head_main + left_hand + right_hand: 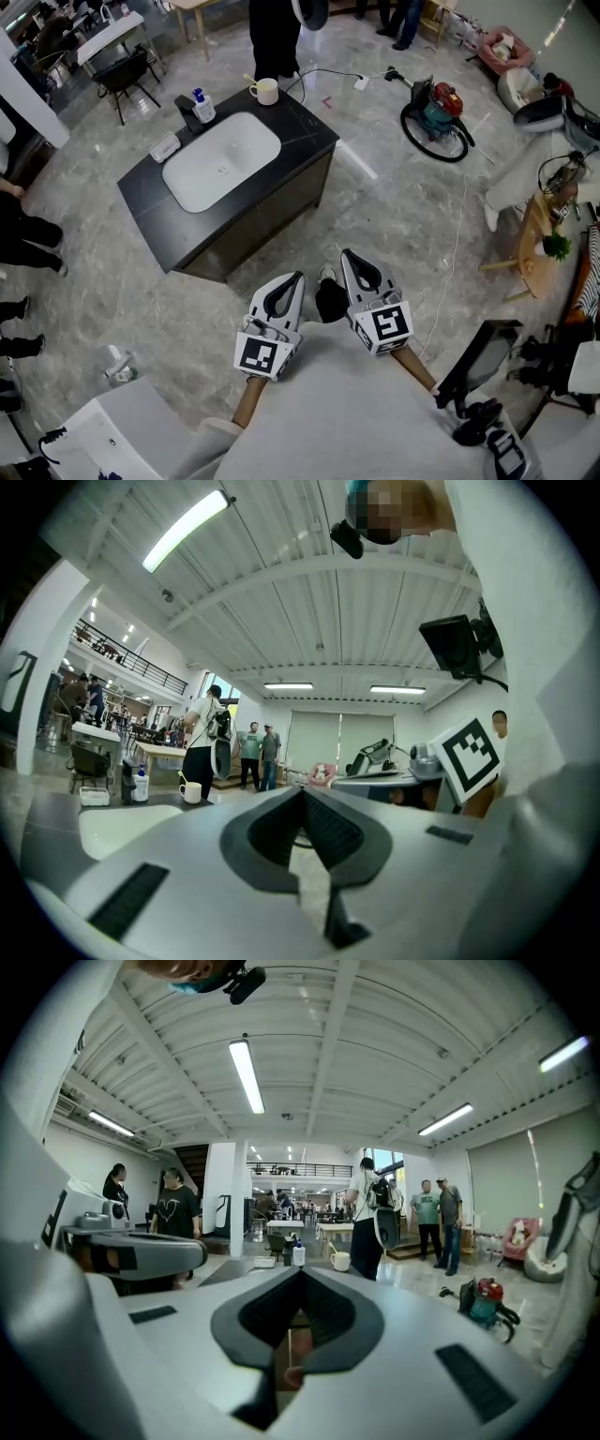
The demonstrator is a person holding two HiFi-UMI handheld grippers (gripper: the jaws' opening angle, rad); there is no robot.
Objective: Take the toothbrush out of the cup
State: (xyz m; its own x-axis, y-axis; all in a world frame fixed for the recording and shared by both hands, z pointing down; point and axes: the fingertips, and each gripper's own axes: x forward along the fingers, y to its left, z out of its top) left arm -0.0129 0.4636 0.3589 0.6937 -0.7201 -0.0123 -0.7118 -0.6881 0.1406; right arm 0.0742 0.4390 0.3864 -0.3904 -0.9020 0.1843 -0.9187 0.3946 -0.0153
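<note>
A cream cup [266, 91] stands on the far corner of the black counter [302, 141], with a toothbrush [249, 81] leaning out of it. In the left gripper view the cup [192, 791] shows small and far off, and in the right gripper view the cup [340, 1261] is just as distant. My left gripper [298, 277] and right gripper [347, 253] hang side by side over the floor, well short of the counter. Both point toward the counter. Their jaws meet at the tips, with nothing between them, in both the left gripper [302, 790] and the right gripper [300, 1270].
A white sink basin [221, 161] fills the counter's middle, with a soap bottle [202, 106] and a soap dish [164, 146] beside it. A person [275, 37] stands behind the counter. A red and teal vacuum [436, 111] with its cord lies on the floor at right.
</note>
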